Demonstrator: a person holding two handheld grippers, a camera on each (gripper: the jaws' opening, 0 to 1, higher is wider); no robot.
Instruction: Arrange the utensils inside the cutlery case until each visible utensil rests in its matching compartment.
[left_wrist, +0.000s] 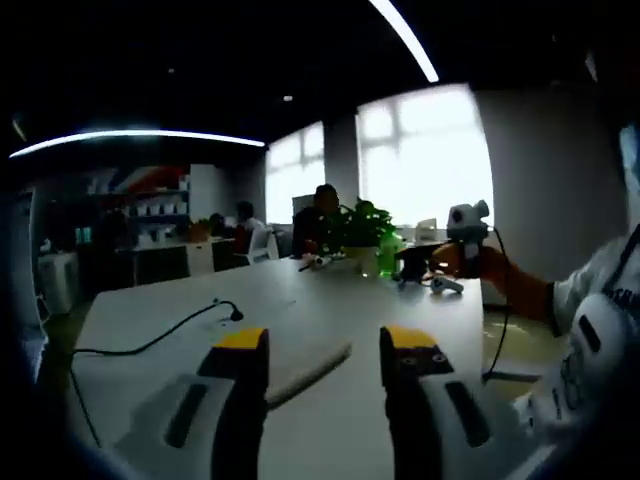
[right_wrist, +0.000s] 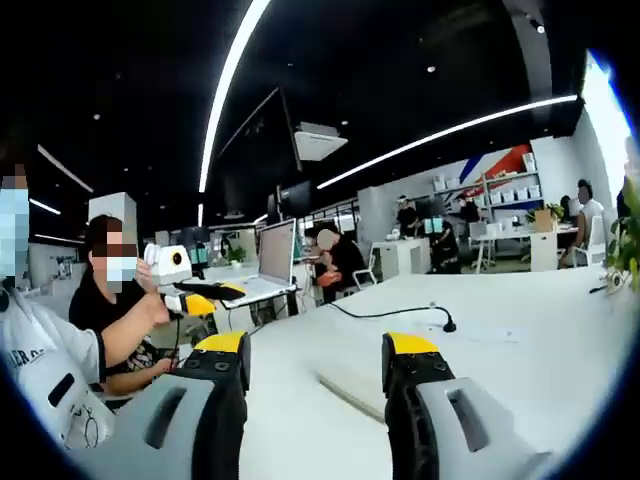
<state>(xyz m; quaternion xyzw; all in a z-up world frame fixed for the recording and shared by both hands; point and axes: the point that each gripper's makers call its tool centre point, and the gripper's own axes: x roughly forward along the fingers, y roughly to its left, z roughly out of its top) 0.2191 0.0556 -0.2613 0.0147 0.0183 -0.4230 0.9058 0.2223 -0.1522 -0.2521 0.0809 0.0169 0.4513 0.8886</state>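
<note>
Open-plan office with ceiling light strips and bright windows. Long white table (left_wrist: 300, 300) carrying a flat pale elongated case (left_wrist: 305, 368), lying between the jaws, and a black cable (right_wrist: 395, 312). Green potted plant (left_wrist: 362, 228) at far end. No legible writing. Left gripper (left_wrist: 325, 345), right gripper (right_wrist: 315, 350): yellow-tipped jaws wide apart, empty.

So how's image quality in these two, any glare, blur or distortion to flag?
Left gripper view: the windows blow out to white, the room is dim, and the person's sleeve at the edge is smeared. Right gripper view: sharper, with bright ceiling light strips bowed by the fisheye and the white table evenly lit.
</note>
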